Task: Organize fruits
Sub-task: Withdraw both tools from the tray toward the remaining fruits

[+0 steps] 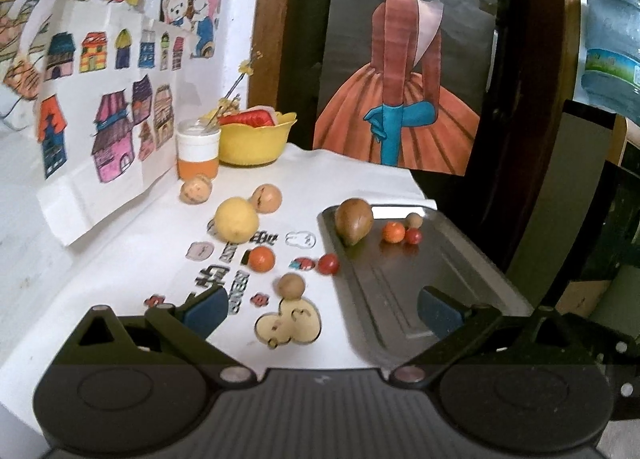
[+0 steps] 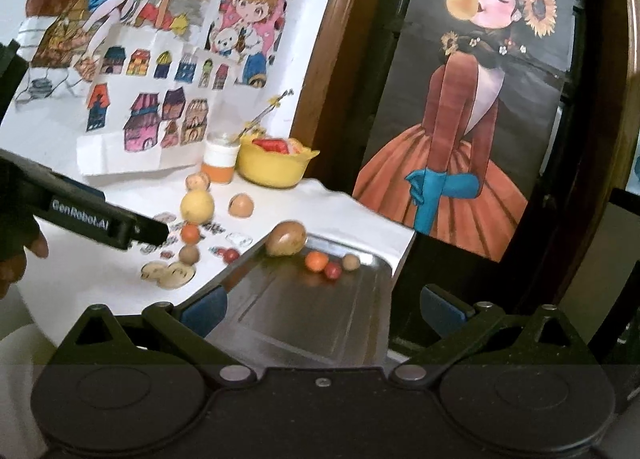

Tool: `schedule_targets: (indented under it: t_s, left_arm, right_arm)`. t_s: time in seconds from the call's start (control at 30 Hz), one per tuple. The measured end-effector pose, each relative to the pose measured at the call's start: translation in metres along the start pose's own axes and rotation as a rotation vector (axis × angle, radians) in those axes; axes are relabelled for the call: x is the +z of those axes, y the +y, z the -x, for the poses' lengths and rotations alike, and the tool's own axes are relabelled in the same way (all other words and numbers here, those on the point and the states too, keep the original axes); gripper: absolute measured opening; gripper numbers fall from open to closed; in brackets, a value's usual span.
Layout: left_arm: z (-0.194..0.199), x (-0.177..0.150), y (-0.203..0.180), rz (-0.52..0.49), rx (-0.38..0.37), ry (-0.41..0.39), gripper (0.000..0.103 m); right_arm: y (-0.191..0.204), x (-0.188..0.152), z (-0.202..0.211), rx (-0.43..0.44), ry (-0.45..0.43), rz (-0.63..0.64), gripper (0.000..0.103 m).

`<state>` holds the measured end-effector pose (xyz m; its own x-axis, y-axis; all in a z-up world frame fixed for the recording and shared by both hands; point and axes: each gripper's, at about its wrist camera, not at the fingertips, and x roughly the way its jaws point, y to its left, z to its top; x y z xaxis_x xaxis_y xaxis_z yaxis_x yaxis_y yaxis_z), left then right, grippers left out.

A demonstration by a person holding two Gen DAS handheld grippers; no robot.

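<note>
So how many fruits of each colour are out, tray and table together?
Orange: 2, one on the tray, one on the table
Red: 2
Yellow: 1
Brown or tan: 5
Total: 10

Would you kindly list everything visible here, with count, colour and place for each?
Metal tray: one, grey, right part of the table.
Fruits on tray: four; a large brown one, an orange one, a small red one, a small tan one, all at its far end.
Fruits on white cloth: six; a large yellow, two tan, an orange, a red, a small brown.
Yellow bowl: one, back of the table.
White-and-orange jar: one, beside the bowl.
Drawings: several, colourful, on the wall.
Left gripper: open, empty.
Right gripper: open, over the tray.
</note>
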<state>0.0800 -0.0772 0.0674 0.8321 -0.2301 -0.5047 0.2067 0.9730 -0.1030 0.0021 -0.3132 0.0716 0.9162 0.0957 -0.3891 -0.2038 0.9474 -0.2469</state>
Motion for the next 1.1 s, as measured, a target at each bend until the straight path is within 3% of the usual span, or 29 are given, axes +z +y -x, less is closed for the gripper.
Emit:
schedule_targets:
  t_s: [0.23,0.7,1.1]
  left_arm:
    - [0.010,-0.019,0.009,-0.040,0.023,0.046,0.103]
    - [0.011,-0.041,0.044,-0.019,0.069,0.112,0.103]
    - [-0.005,-0.035,0.077,0.036,0.087,0.130,0.103]
  right_arm:
    - [0.019,-0.013,0.003,0.034,0.051,-0.002,0.102]
    - [0.071,-0.022,-0.012,0.174,0.129,0.008,0.102]
    - [0.102,-0.007,-0.047,0.246,0.150,0.065,0.102]
